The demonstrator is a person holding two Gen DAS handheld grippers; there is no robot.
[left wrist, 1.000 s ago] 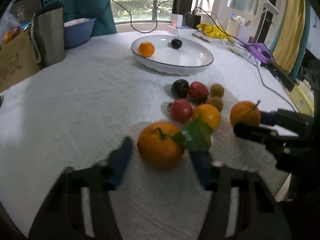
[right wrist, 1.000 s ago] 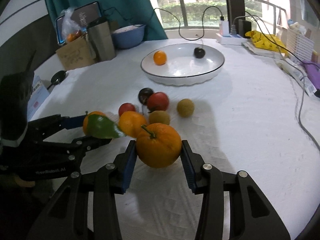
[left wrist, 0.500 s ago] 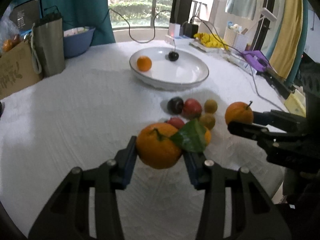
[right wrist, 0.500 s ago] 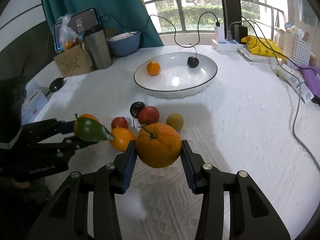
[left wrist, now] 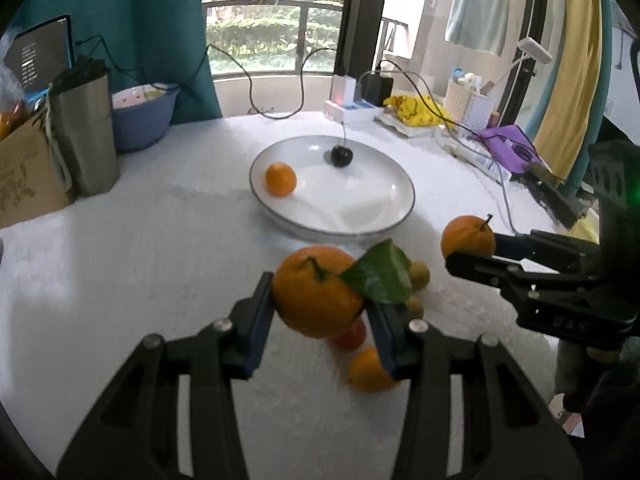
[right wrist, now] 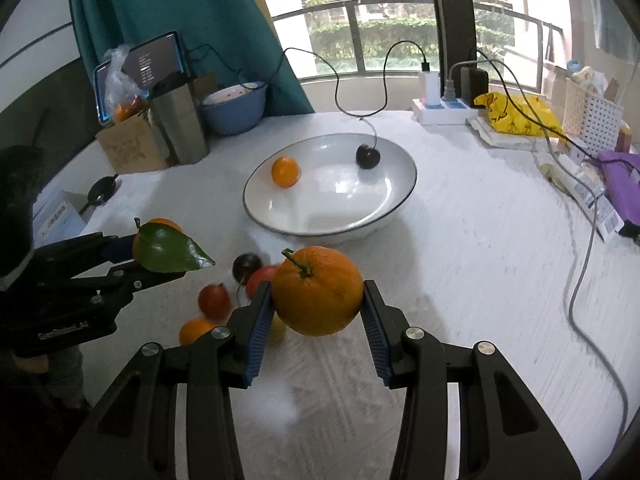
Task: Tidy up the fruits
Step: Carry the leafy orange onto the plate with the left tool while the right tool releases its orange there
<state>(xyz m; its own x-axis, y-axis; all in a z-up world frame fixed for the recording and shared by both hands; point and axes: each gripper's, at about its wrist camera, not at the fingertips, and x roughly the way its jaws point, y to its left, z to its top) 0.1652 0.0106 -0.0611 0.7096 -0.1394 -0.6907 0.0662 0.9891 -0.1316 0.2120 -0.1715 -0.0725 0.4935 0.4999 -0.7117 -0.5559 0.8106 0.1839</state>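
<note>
- Plainly, the left gripper was clenched on a large round orange with a green leaf on its stem; its blue pads pressed both flanks, and the fruit hung clear above the white textured tablecloth.
- The right gripper grasped a second round orange with a short bare stem the same way — pads tight on either side, fruit off the cloth.
- In the right wrist view, the left gripper showed at the left edge with the leaf sticking out from between its fingers.
- A wide white shallow bowl with a dark rim stood on the table beyond both grippers, holding a small orange mandarin and a dark cherry with a long stem, well apart from each other.
- Loose fruit lay on the cloth between the grippers and the bowl — a dark plum, a small red fruit, another red one partly hidden behind the right gripper's finger, and a small orange fruit.
- At the far left of the table stood a steel tumbler, a blue plastic basin and a brown cardboard box.
</note>
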